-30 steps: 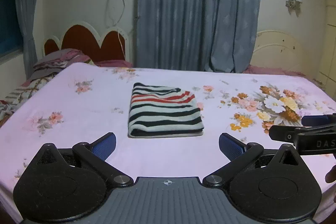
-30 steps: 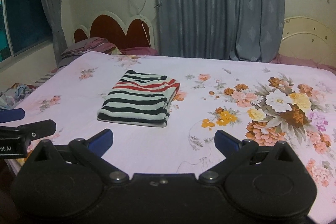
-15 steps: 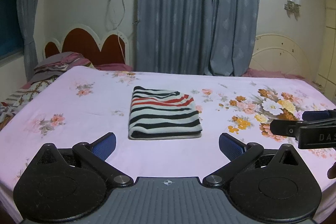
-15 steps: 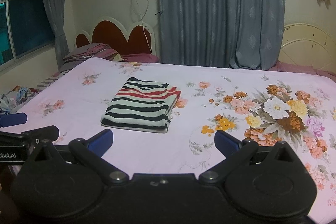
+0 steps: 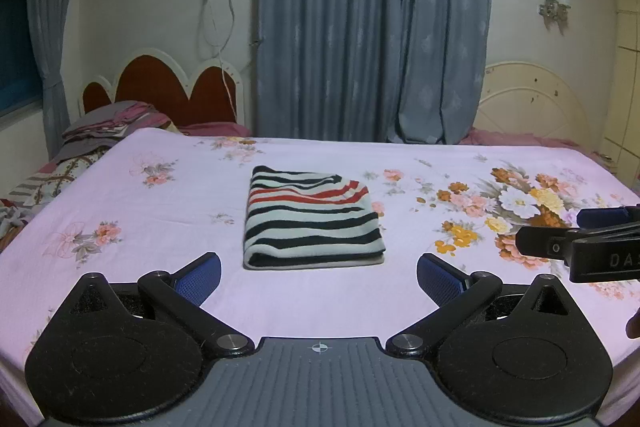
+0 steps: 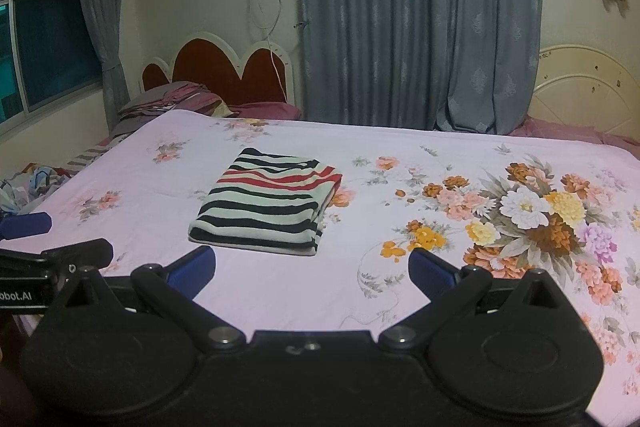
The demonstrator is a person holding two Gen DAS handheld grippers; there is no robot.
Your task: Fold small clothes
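A striped garment [image 5: 310, 223] in black, white and red lies folded into a neat rectangle in the middle of the pink floral bed sheet [image 5: 160, 227]; it also shows in the right wrist view [image 6: 266, 205]. My left gripper [image 5: 319, 277] is open and empty, held back from the garment near the bed's front edge. My right gripper [image 6: 312, 269] is open and empty too, to the right of the garment and short of it. Each gripper shows at the edge of the other's view, the right one [image 5: 580, 239] and the left one [image 6: 36, 243].
A red and white headboard [image 5: 164, 87] and stacked pillows [image 5: 104, 123] stand at the back left. Blue curtains [image 5: 372, 27] hang behind the bed. A cream headboard [image 5: 532, 103] is at the back right. Bedding lies at the left edge [image 6: 28, 183].
Both grippers have drawn back and risen a little from the folded garment, so it sits farther away in both views. The garment has not moved. Both stay open.
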